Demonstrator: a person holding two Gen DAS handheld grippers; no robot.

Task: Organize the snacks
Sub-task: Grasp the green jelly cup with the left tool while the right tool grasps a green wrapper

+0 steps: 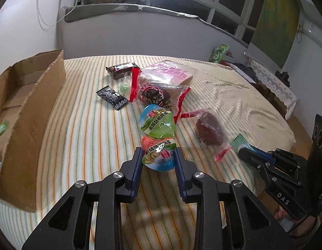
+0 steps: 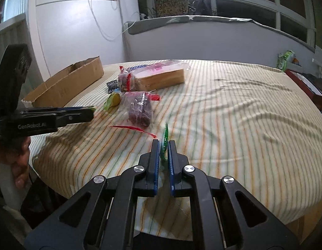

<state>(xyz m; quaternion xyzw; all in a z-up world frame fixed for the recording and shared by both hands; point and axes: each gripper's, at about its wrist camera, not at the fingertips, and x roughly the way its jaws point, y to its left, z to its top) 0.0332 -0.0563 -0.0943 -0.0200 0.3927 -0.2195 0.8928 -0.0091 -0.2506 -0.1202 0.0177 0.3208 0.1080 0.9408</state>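
Striped bedsheet (image 2: 234, 125) open beside snacks (image 2: 140, 95)

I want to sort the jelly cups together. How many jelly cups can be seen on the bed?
2. One jelly cup with an orange top sits between the left gripper jaws; the green jelly cup lies just behind it. Others may be hidden under the bags.

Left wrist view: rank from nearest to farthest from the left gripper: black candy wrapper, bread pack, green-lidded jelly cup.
From the left gripper:
1. green-lidded jelly cup, just ahead
2. black candy wrapper, ahead-left
3. bread pack, far back of the pile
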